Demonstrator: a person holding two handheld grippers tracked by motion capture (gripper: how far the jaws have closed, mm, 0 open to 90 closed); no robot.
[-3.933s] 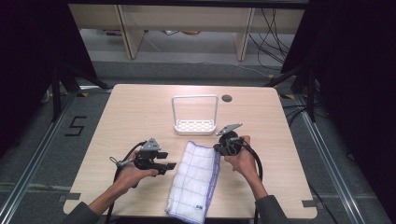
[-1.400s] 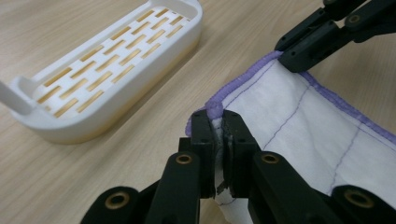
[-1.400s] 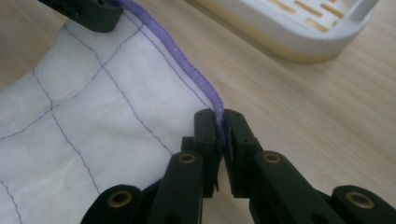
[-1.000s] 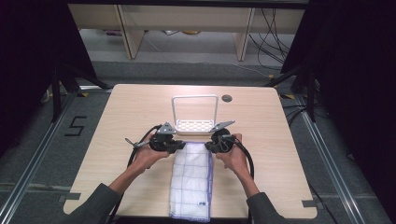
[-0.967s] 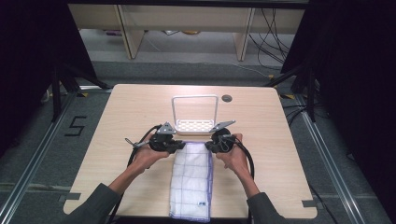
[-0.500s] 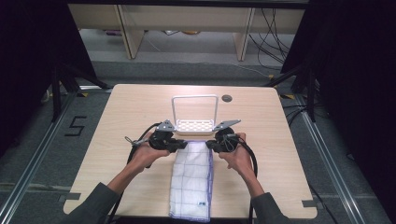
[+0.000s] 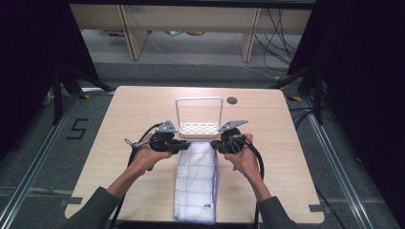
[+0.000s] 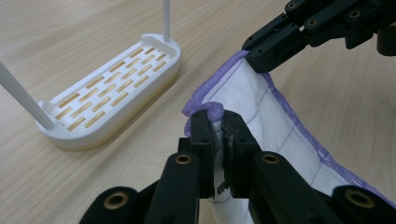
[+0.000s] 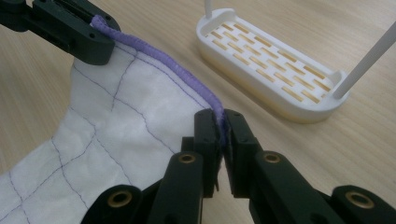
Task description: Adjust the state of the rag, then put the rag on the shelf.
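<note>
While the white rack (image 7: 199, 123) stood near the far middle of the table (image 7: 119, 119), the high view showed a white cloth (image 7: 197, 181) lying lengthwise on the near side of that rack, its far edge just short of the rack's base. The left gripper (image 7: 184, 144) and the right gripper (image 7: 215, 145) each sat at a far corner of the cloth, on the near side of the rack. In my judgement the corners were secured but the cloth was barely raised; the lifting or folding was not yet done.

In the left gripper view, the left gripper (image 8: 218, 126) was clamped on a bunched corner of the cloth (image 8: 275, 126), with the purple stitched hem puckering above its jaws. The rack (image 8: 109, 93) lay to the left, a rounded slotted plastic base with thin upright rods.

In the right gripper view, the right gripper (image 9: 222, 130) was pinched on the corded purple hem, and the cloth (image 9: 107, 121) ran away from the rack (image 9: 271, 65). The fabric looked soft and quilted, with a fine stitched grid; the table was smooth pale wood grain.
</note>
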